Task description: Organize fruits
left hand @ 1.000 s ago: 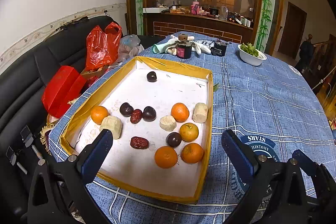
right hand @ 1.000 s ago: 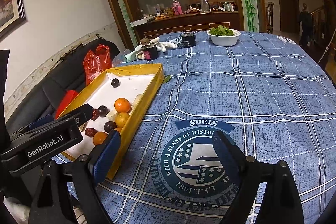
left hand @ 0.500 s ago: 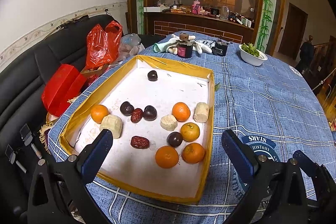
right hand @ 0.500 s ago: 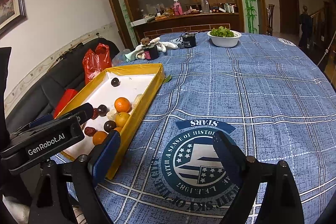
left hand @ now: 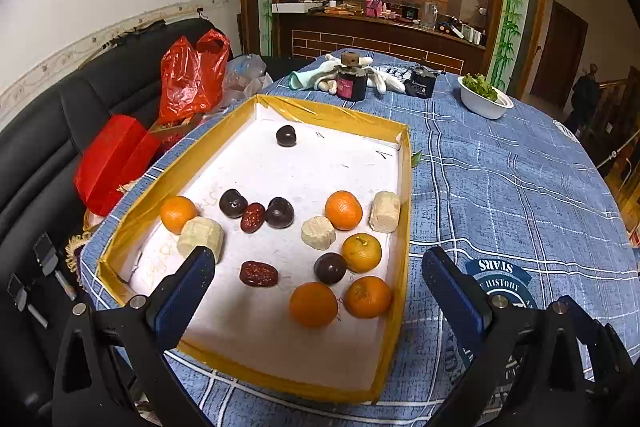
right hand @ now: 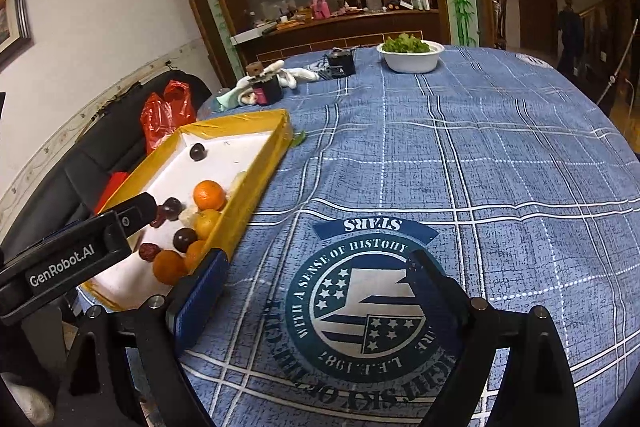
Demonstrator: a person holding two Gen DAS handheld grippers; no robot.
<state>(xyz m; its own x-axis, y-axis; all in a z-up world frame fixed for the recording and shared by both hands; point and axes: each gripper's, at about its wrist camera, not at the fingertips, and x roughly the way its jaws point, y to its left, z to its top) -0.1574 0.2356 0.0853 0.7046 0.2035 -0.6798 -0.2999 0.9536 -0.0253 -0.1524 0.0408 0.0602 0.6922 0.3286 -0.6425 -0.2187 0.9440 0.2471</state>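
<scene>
A shallow yellow-rimmed box [left hand: 405,195] with a white floor lies on the blue tablecloth. In it are several oranges [left hand: 313,303], dark plums [left hand: 279,212], two red dates [left hand: 258,273] and pale cream blocks [left hand: 318,232], mostly in its near half; one plum [left hand: 286,136] sits alone at the far end. My left gripper [left hand: 316,287] is open and empty, hovering over the box's near end. My right gripper [right hand: 320,291] is open and empty over the cloth's round emblem [right hand: 360,307], right of the box [right hand: 256,171]. The left gripper's body [right hand: 72,259] shows in the right wrist view.
At the table's far end stand a dark jar [left hand: 352,83], white gloves [left hand: 380,79], a black device [left hand: 420,87] and a white bowl of greens [left hand: 482,101]. Red bags [left hand: 188,75] lie on the black sofa [left hand: 44,131] left of the table.
Both grippers have barely moved; the views shift very slightly. Nothing was taken hold of or let go.
</scene>
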